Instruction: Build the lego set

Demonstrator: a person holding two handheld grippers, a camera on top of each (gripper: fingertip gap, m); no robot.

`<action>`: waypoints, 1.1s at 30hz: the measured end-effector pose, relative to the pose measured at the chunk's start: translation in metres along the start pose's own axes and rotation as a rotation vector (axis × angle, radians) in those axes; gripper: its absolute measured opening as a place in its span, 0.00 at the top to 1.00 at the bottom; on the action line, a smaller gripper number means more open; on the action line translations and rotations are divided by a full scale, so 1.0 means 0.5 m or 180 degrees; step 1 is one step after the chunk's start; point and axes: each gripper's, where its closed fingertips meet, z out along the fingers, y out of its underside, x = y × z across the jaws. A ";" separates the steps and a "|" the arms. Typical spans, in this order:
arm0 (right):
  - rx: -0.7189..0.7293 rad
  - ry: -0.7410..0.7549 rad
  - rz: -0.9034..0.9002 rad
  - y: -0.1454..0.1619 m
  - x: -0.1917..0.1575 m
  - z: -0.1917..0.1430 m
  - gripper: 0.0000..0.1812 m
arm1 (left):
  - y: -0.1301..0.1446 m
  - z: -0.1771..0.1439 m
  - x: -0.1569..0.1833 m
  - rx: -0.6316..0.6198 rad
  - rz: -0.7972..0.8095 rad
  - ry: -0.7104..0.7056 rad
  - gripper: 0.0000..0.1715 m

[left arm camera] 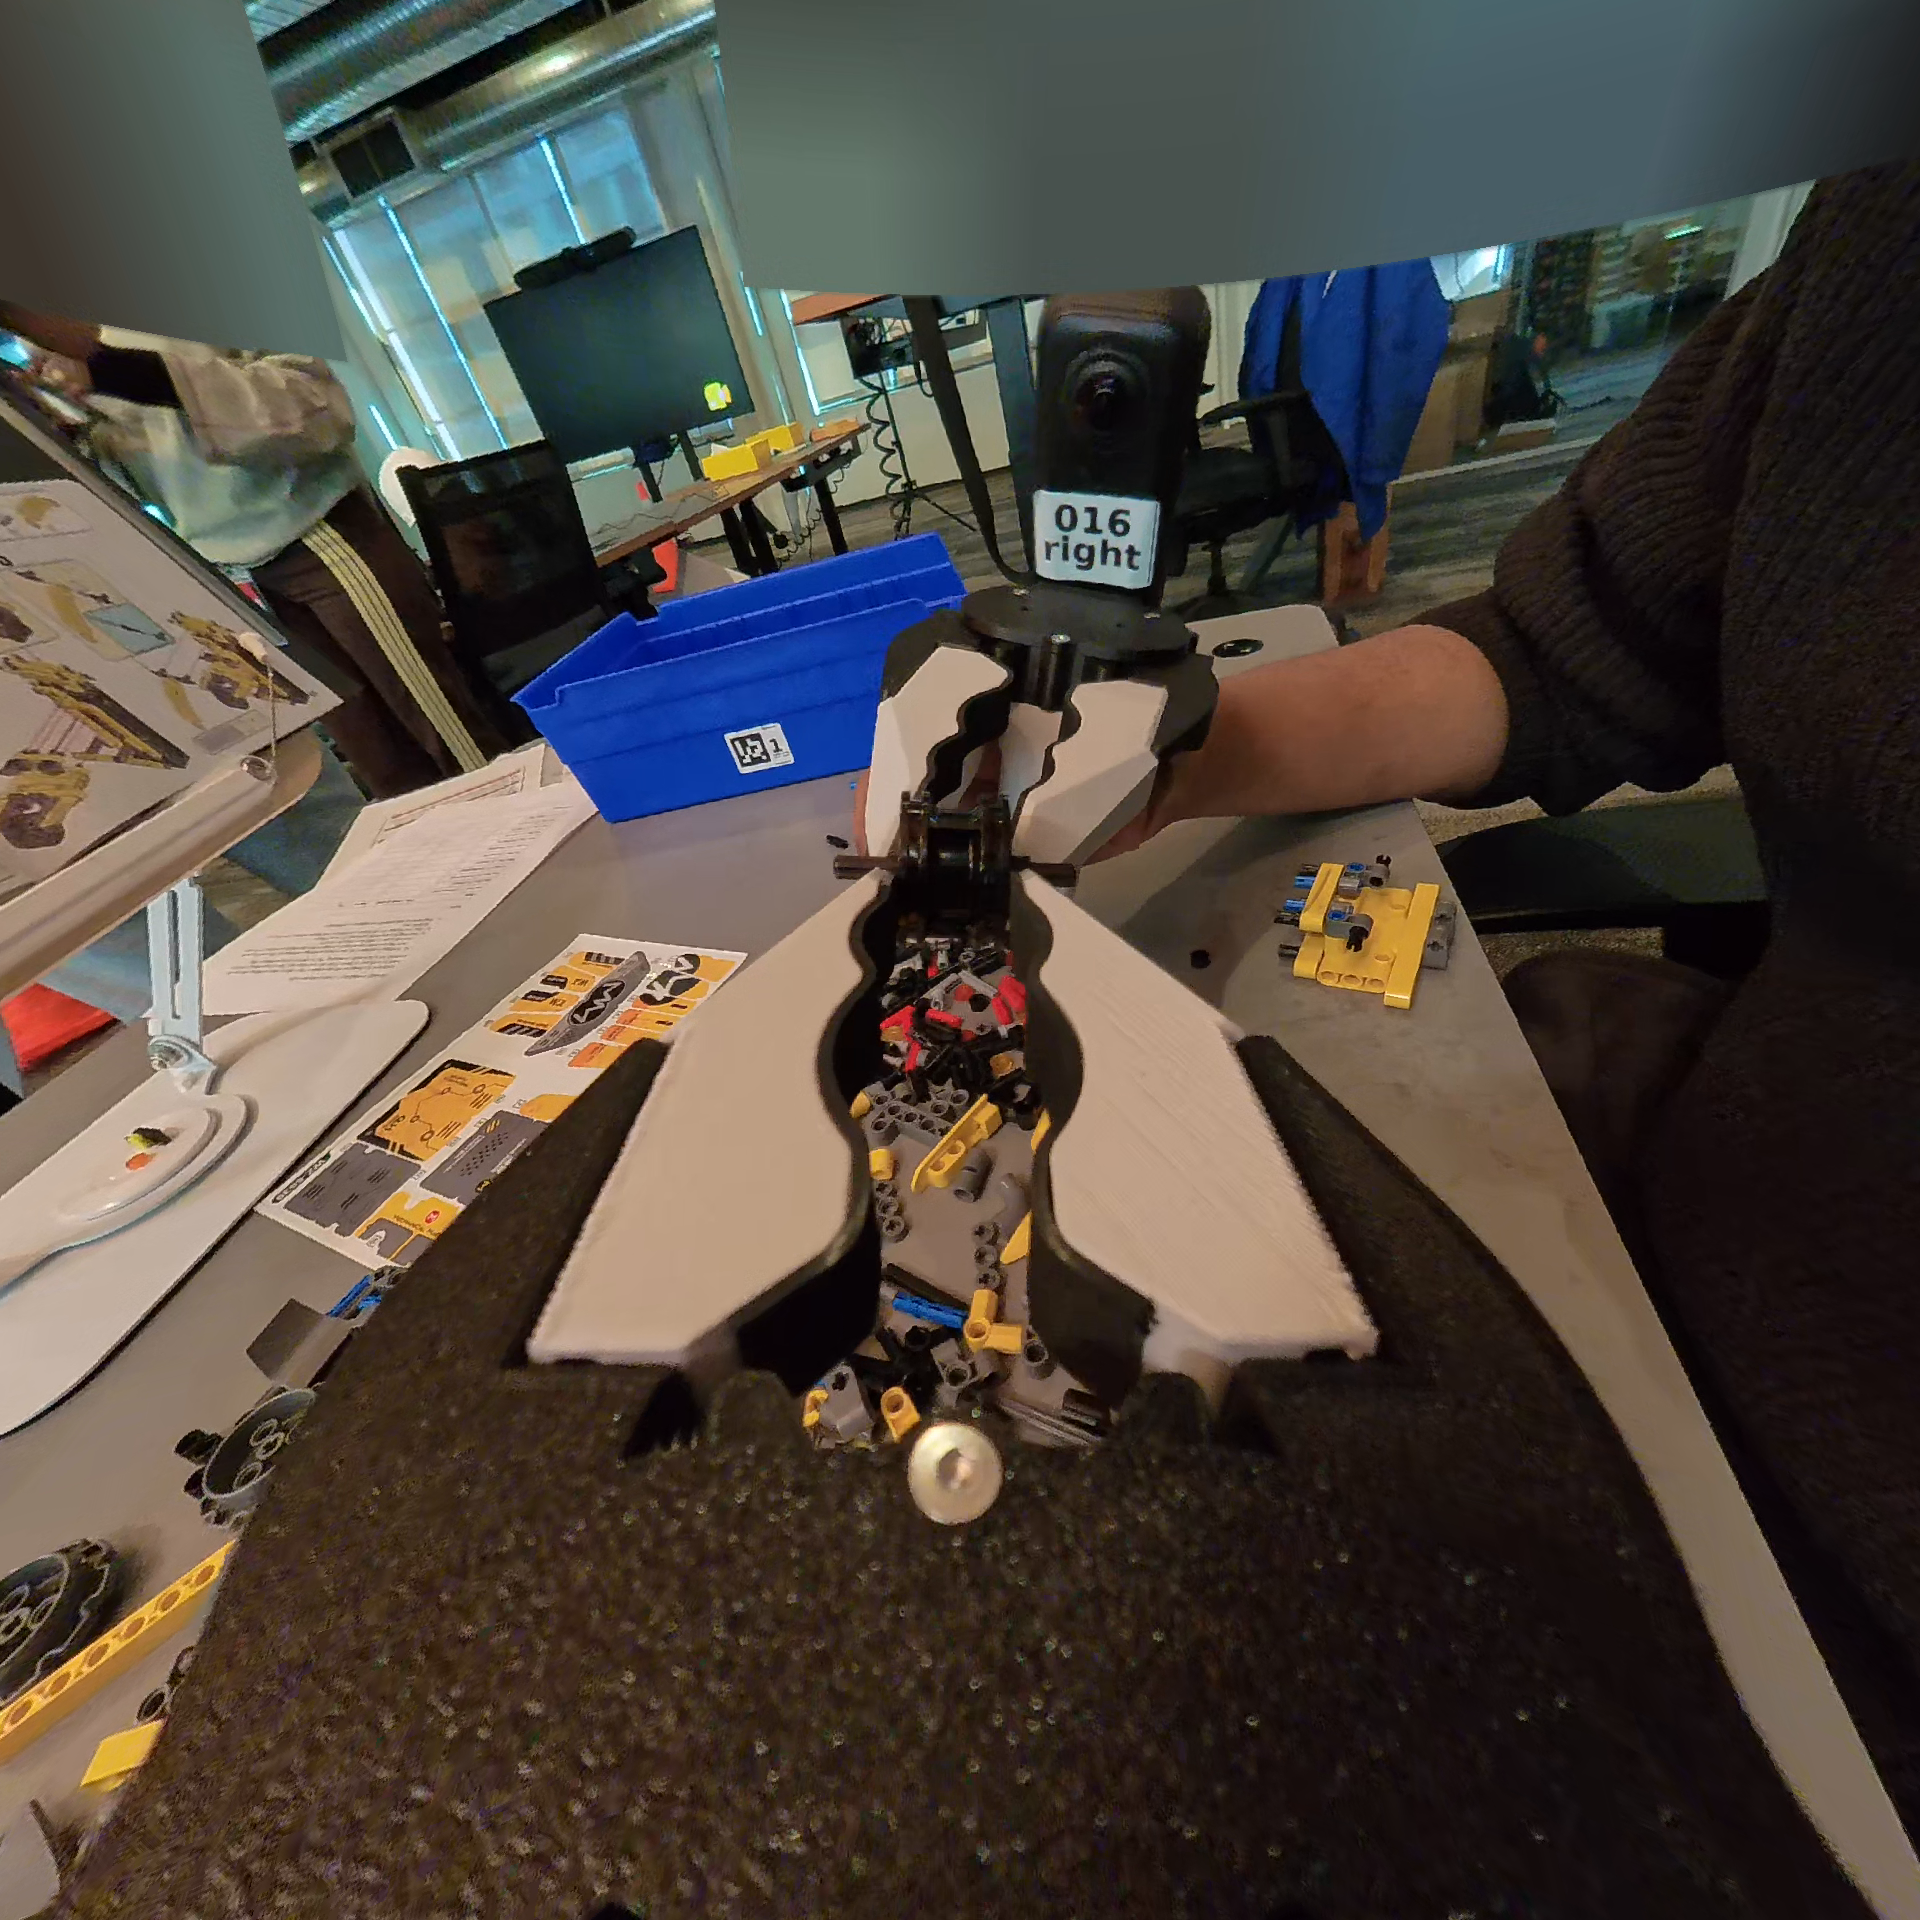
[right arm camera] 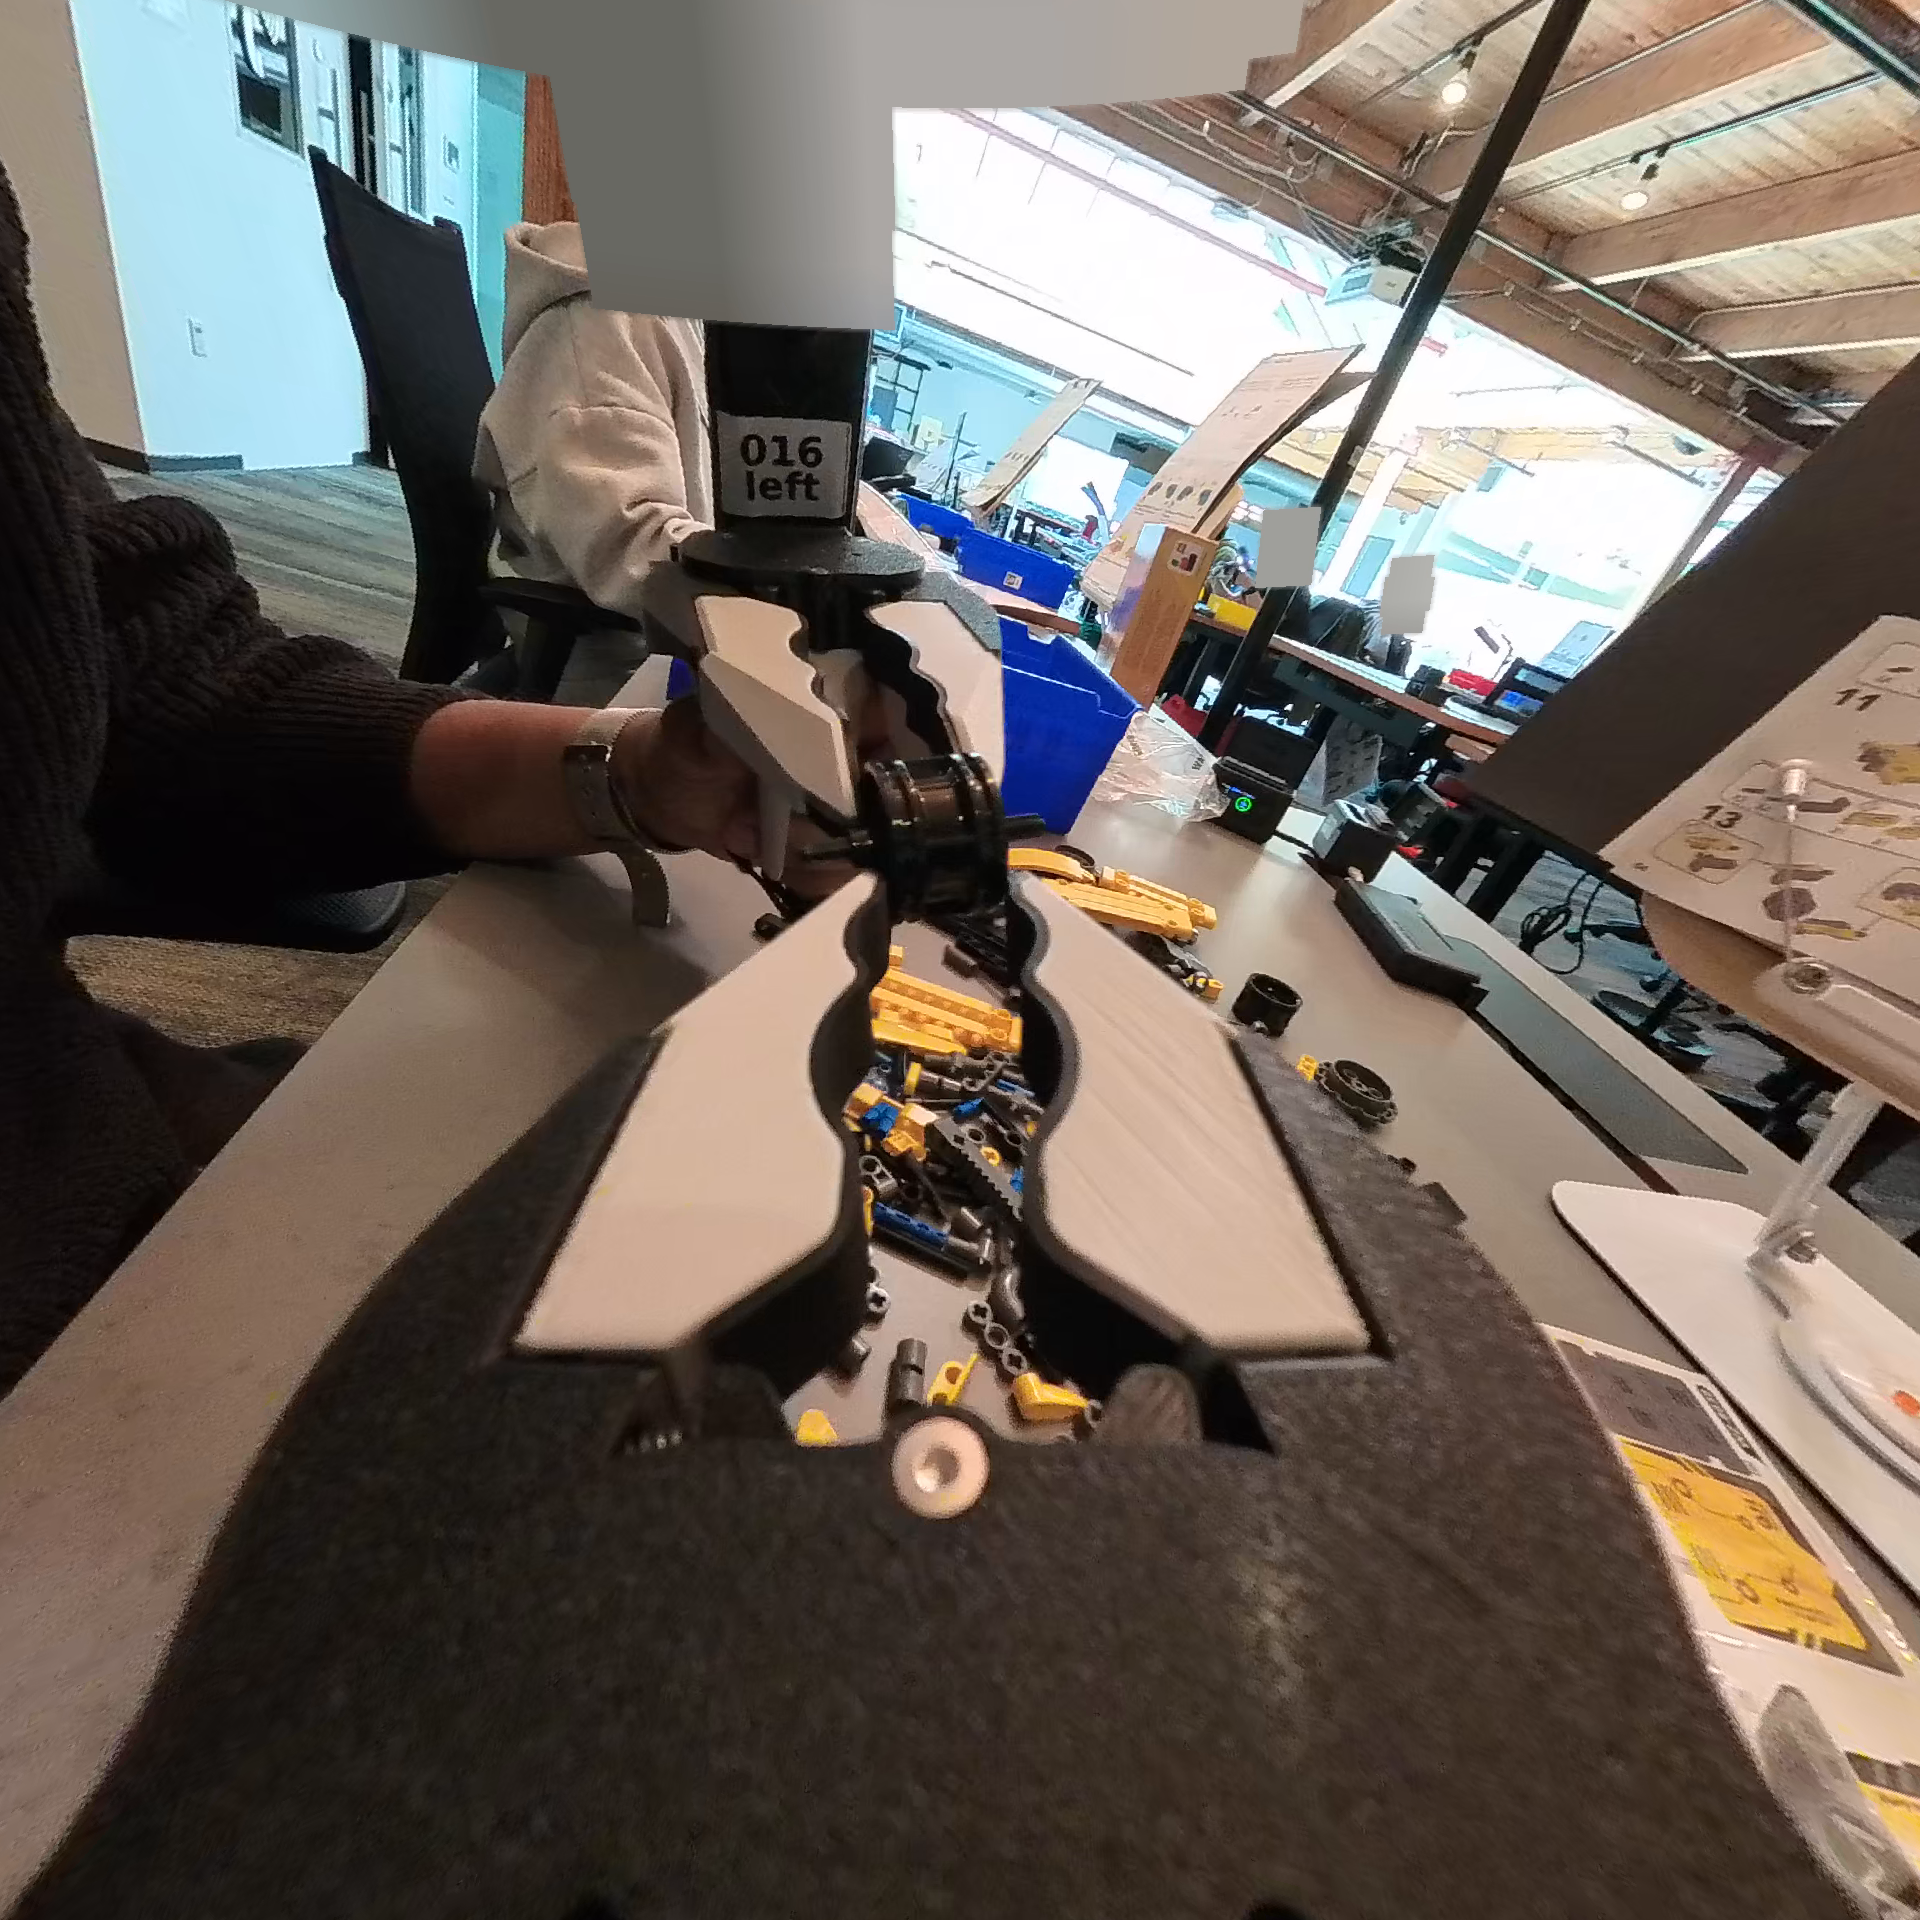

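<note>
My left gripper (left arm camera: 940, 883) and my right gripper (right arm camera: 940, 883) meet nose to nose above the gray table (left arm camera: 1351, 1091). Both pinch the same black wheel hub (left arm camera: 951, 847) – each pair of fingers is closed on it, one from each side. A thin black axle (left arm camera: 862, 864) sticks out of the hub sideways. Below lies a pile of small yellow, black and red bricks (left arm camera: 956, 1049). A yellow brick block (left arm camera: 1361, 930) sits off to one side, and a blue bin (left arm camera: 748, 665) stands behind. To do this well, I think I should hold both grips steady and level – a twist could pop the hub loose.
</note>
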 end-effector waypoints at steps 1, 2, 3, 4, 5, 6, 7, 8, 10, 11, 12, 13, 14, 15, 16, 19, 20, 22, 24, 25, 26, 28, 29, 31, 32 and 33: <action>0.0001 0.0013 -0.0007 0.000 0.001 0.000 0.89 | 0.000 0.000 0.000 -0.0001 0.0001 -0.0006 0.89; 0.0002 0.0021 -0.0011 0.001 0.001 0.000 0.88 | 0.000 0.000 -0.001 -0.0003 -0.0001 -0.0010 0.89; 0.0000 0.0027 -0.0013 0.001 0.002 0.000 0.88 | 0.001 0.000 -0.001 -0.0007 -0.0003 -0.0014 0.88; -0.0005 0.0033 -0.0015 0.002 0.002 0.001 0.88 | 0.002 0.001 -0.002 -0.0012 -0.0004 -0.0020 0.89; -0.0011 0.0039 -0.0017 0.003 0.003 0.001 0.88 | 0.002 0.001 -0.002 -0.0018 -0.0005 -0.0026 0.89; -0.0015 0.0047 -0.0019 0.004 0.004 0.001 0.88 | 0.003 0.001 -0.003 -0.0022 -0.0007 -0.0032 0.89; -0.0019 0.0056 -0.0021 0.005 0.005 0.001 0.88 | 0.004 0.002 -0.004 -0.0026 -0.0010 -0.0038 0.89; -0.0024 0.0066 -0.0023 0.005 0.005 0.001 0.88 | 0.004 0.002 -0.005 -0.0031 -0.0014 -0.0045 0.89; -0.0038 0.0088 -0.0026 0.007 0.008 0.001 0.88 | 0.006 0.003 -0.007 -0.0041 -0.0033 -0.0057 0.89; -0.0048 0.0100 -0.0027 0.009 0.009 0.002 0.88 | 0.007 0.003 -0.008 -0.0050 -0.0044 -0.0064 0.88; -0.0059 0.0111 -0.0028 0.010 0.010 0.002 0.88 | 0.008 0.003 -0.009 -0.0060 -0.0049 -0.0072 0.88; -0.0068 0.0121 -0.0031 0.012 0.011 0.002 0.88 | 0.009 0.004 -0.010 -0.0068 -0.0052 -0.0079 0.88; -0.0076 0.0129 -0.0033 0.013 0.012 0.002 0.88 | 0.010 0.004 -0.010 -0.0073 -0.0054 -0.0084 0.88; -0.0082 0.0134 -0.0035 0.014 0.012 0.002 0.88 | 0.011 0.004 -0.011 -0.0078 -0.0057 -0.0088 0.88; -0.0088 0.0139 -0.0038 0.014 0.013 0.002 0.88 | 0.011 0.005 -0.011 -0.0083 -0.0062 -0.0091 0.88; -0.0114 0.0157 -0.0050 0.018 0.014 0.003 0.88 | 0.014 0.005 -0.013 -0.0103 -0.0072 -0.0103 0.88; -0.0121 0.0162 -0.0055 0.018 0.015 0.003 0.88 | 0.015 0.006 -0.013 -0.0107 -0.0075 -0.0107 0.88; -0.0131 0.0171 -0.0060 0.020 0.016 0.003 0.88 | 0.016 0.006 -0.014 -0.0114 -0.0082 -0.0111 0.88; -0.0139 0.0178 -0.0061 0.021 0.016 0.003 0.88 | 0.017 0.006 -0.015 -0.0119 -0.0093 -0.0113 0.88; -0.0143 0.0182 -0.0062 0.021 0.017 0.003 0.88 | 0.017 0.006 -0.015 -0.0122 -0.0105 -0.0114 0.88; -0.0147 0.0186 -0.0063 0.022 0.017 0.003 0.88 | 0.018 0.006 -0.016 -0.0124 -0.0119 -0.0113 0.88; -0.0153 0.0192 -0.0061 0.023 0.018 0.003 0.88 | 0.018 0.007 -0.017 -0.0128 -0.0134 -0.0114 0.88; -0.0156 0.0193 -0.0060 0.023 0.018 0.003 0.88 | 0.019 0.007 -0.017 -0.0131 -0.0138 -0.0115 0.88; -0.0162 0.0198 -0.0062 0.024 0.018 0.003 0.88 | 0.020 0.007 -0.018 -0.0137 -0.0147 -0.0117 0.88; -0.0164 0.0199 -0.0061 0.024 0.018 0.003 0.88 | 0.020 0.007 -0.018 -0.0139 -0.0149 -0.0118 0.88; -0.0167 0.0200 -0.0062 0.025 0.019 0.003 0.88 | 0.020 0.007 -0.018 -0.0141 -0.0151 -0.0118 0.88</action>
